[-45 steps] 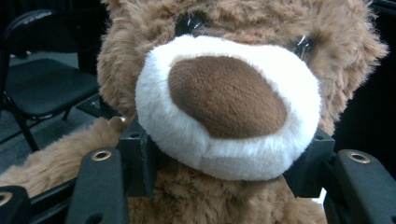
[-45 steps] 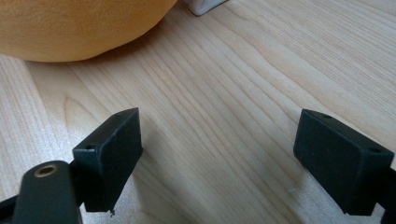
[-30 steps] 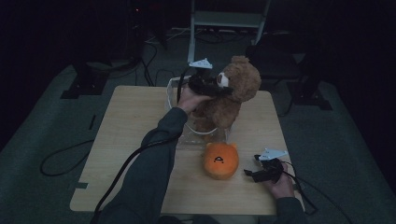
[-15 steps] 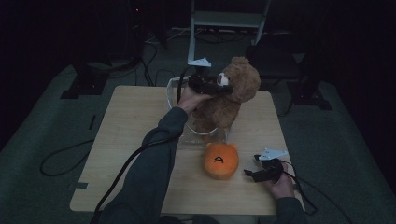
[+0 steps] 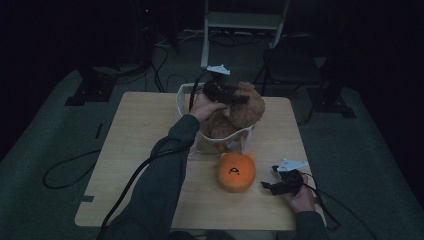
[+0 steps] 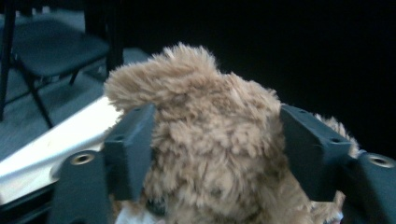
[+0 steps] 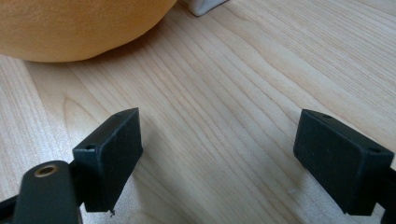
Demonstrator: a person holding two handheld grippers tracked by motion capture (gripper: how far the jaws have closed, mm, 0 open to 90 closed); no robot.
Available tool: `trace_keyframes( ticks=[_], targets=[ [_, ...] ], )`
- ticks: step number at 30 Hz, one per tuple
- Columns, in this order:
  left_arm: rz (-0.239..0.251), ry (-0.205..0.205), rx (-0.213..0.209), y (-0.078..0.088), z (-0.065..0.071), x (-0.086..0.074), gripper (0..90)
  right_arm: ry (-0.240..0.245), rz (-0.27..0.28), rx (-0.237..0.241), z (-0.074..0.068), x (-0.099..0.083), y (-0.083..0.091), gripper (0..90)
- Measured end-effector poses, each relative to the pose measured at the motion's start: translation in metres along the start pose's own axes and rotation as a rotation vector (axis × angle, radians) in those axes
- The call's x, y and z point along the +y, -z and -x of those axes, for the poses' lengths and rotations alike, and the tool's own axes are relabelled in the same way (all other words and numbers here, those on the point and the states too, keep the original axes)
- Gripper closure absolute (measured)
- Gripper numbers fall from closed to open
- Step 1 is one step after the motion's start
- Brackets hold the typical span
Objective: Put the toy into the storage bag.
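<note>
Left tool [image 6: 215,154] pinching teddy's head [image 6: 210,154], close view

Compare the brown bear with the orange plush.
The bear is shaggy brown and sits upright in the clear bin; the orange plush is smooth, round and lies on the table. The left tongs grip the bear's head; the plush lies untouched. Both are soft toys.

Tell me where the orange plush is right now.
In the high view the orange plush sits on the table near its front edge, just in front of the clear bag, left of the right claw.
</note>
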State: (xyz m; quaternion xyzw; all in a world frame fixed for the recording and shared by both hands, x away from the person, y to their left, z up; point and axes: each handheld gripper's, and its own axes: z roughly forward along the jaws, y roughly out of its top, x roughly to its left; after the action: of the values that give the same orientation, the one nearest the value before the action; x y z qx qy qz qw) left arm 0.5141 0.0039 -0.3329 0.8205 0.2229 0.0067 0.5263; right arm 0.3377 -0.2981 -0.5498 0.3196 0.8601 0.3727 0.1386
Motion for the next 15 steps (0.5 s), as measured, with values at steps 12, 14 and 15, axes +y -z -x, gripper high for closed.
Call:
trace_keyframes(
  ticks=[12, 14, 15],
  targets=[
    [-0.063, -0.007, 0.001, -0.0034, 0.0045, -0.0032, 38.5, -0.001, -0.001, 0.000, -0.0001, 0.0000, 0.0000, 14.6],
    [-0.084, -0.013, 0.008, -0.0047, 0.0055, -0.0047, 38.9, -0.001, 0.000, 0.000, -0.0001, 0.0000, 0.0000, 14.6],
    [-0.095, -0.021, 0.011, -0.0051, 0.0058, -0.0057, 39.2, -0.001, -0.001, 0.000, -0.0001, 0.0000, 0.0000, 14.6]
  ],
)
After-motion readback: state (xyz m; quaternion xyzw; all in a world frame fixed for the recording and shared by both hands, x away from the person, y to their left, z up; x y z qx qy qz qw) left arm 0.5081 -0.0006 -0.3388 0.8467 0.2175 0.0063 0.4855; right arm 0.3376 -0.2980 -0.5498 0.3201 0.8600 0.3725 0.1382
